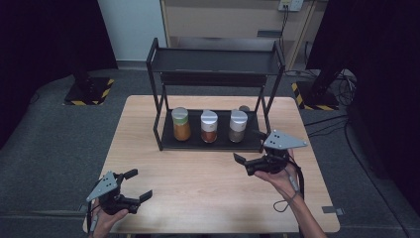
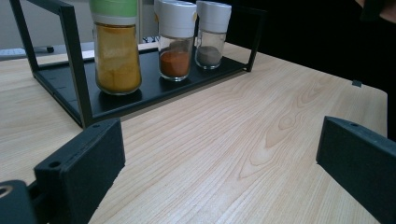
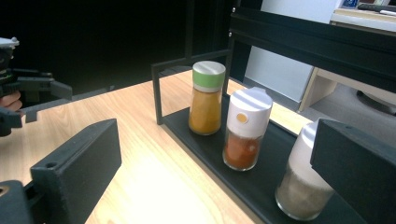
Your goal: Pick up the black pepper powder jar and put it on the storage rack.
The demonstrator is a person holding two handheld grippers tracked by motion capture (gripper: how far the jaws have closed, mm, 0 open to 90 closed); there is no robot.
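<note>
A light wooden table (image 1: 198,188) is seen from above, with a black two-level metal rack (image 1: 215,64) standing at its far middle. On the rack's lower shelf three spice jars are lined up side by side, upright and slightly apart. At the left is a green-capped jar (image 1: 181,124) filled with yellow powder. In the middle is a white-capped jar (image 1: 209,126) holding red-orange powder. At the right is a second white-capped jar (image 1: 237,126) holding grey powder. The upper shelf is bare.

The right tool (image 1: 249,147) is held in a hand (image 1: 282,178) just in front of the rack's right end, with its jaws pointed toward the grey jar. Its jaws are spread wide and nothing is gripped between them; in the right gripper view the grey jar is seen close beside one jaw, partly hidden by it, and whether they touch cannot be told.

The left tool (image 1: 138,184) is held near the table's front left corner, well apart from the rack. Its jaws are likewise spread wide and empty, with only bare table wood seen between them in the left gripper view, and the three jars farther off.
</note>
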